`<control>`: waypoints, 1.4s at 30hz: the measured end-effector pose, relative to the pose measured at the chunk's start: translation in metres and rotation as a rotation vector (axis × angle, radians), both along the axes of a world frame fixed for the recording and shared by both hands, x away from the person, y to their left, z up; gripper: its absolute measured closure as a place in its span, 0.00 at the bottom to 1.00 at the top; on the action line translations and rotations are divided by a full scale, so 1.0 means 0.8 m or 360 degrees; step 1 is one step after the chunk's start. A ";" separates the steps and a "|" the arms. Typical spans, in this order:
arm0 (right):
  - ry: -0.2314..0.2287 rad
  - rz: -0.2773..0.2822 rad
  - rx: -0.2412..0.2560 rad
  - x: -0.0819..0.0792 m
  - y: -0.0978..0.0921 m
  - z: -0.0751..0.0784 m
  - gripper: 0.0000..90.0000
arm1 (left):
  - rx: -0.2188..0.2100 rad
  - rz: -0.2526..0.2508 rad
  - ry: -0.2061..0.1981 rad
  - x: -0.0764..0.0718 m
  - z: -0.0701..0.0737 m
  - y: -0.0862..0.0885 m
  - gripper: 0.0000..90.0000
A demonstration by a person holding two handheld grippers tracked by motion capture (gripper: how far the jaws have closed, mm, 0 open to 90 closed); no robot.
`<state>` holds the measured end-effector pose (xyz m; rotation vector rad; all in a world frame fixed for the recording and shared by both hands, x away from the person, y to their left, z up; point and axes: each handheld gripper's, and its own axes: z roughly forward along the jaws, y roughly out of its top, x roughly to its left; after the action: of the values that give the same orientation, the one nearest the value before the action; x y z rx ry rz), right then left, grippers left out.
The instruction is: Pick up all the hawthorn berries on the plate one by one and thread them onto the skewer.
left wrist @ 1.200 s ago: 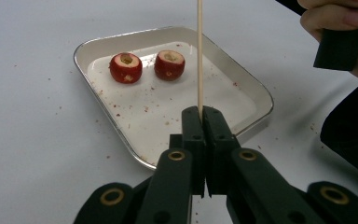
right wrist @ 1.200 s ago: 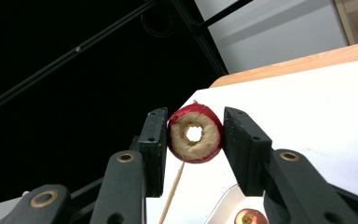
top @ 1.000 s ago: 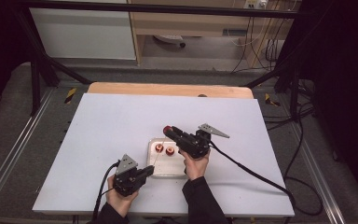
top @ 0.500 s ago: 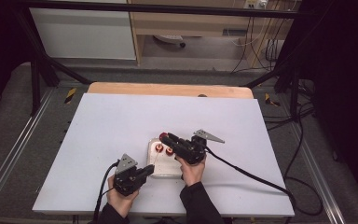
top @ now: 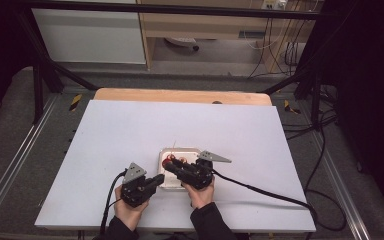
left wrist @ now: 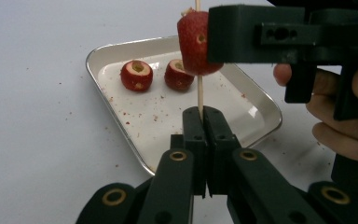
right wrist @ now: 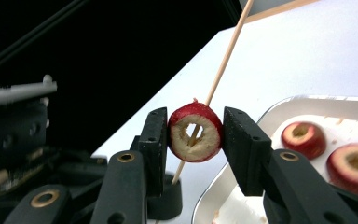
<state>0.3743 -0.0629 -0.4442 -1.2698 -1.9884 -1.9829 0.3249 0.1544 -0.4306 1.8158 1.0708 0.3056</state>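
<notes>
one cored fruit piece [right wrist: 195, 138] is threaded on the skewer [left wrist: 198, 93] — clamped by the right hand-held gripper [right wrist: 195, 140], left hand-held gripper [left wrist: 204, 116] pinching the stick — two pieces [left wrist: 136, 74] wait in the tray [left wrist: 121, 130].

Right gripper [top: 171, 167]: drawn back and leftward from beyond the tray [top: 192, 151] to a position just beside the left gripper [top: 155, 181], over the tray's near-left part.

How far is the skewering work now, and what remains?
In hand: left tongs grip the skewer upright; right tongs hold one cored red fruit already threaded on it. Left: two more fruits wait in the tray.
</notes>
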 end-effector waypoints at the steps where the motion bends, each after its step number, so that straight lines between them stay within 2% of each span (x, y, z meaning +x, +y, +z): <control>1: -0.0003 -0.0001 -0.0011 -0.002 0.000 -0.001 0.69 | 0.0003 -0.0003 0.0000 0.000 -0.001 0.000 0.99; 4: -0.0021 0.0001 -0.0048 -0.007 0.001 -0.003 0.69 | 0.0009 -0.0013 -0.0001 0.000 -0.001 -0.001 0.99; 12: -0.0026 0.0027 -0.0058 -0.009 0.002 -0.003 0.67 | 0.0012 -0.0035 -0.0010 0.000 -0.001 0.001 0.99; 13: -0.0057 0.0020 -0.0087 -0.010 0.000 0.000 0.63 | 0.0019 -0.0039 -0.0010 -0.001 -0.001 0.002 0.99; 15: -0.0074 0.0021 -0.0110 -0.010 -0.002 0.002 0.61 | 0.0030 -0.0045 -0.0011 -0.001 -0.001 0.005 0.99; 19: -0.0134 0.0013 -0.0239 -0.008 -0.011 0.014 0.52 | 0.0073 -0.0065 -0.0029 -0.001 -0.001 0.012 0.99; 21: -0.0124 0.0037 -0.0331 -0.004 -0.017 0.021 0.45 | 0.0103 -0.0077 -0.0038 -0.001 0.000 0.016 0.99; 26: -0.0089 0.0100 -0.0533 0.007 -0.026 0.026 0.34 | 0.0157 -0.0105 -0.0049 -0.001 -0.001 0.024 0.99; 27: -0.0089 0.0100 -0.0533 0.007 -0.026 0.026 0.34 | 0.0169 -0.0107 -0.0053 -0.001 -0.001 0.025 0.99; 28: -0.0084 0.0113 -0.0576 0.010 -0.028 0.027 0.32 | 0.0185 -0.0115 -0.0055 -0.001 -0.001 0.027 0.99; 29: -0.0064 0.0140 -0.0650 0.016 -0.032 0.029 0.29 | 0.0192 -0.0121 -0.0059 -0.001 -0.001 0.029 0.99; 30: -0.0064 0.0140 -0.0650 0.016 -0.032 0.029 0.29 | 0.0204 -0.0131 -0.0063 -0.001 -0.001 0.031 0.99; 35: -0.0012 0.0156 -0.0792 0.030 -0.044 0.040 0.25 | 0.0237 -0.0152 -0.0079 -0.001 -0.001 0.041 0.99; 42: 0.0018 0.0199 -0.1011 0.047 -0.046 0.052 0.22 | 0.0225 -0.0171 -0.0057 0.001 -0.003 0.056 0.98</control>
<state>0.4117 -0.0996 -0.4028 -1.1859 -2.7304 -1.3185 0.3255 0.1989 -0.4327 1.9784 0.9430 0.3553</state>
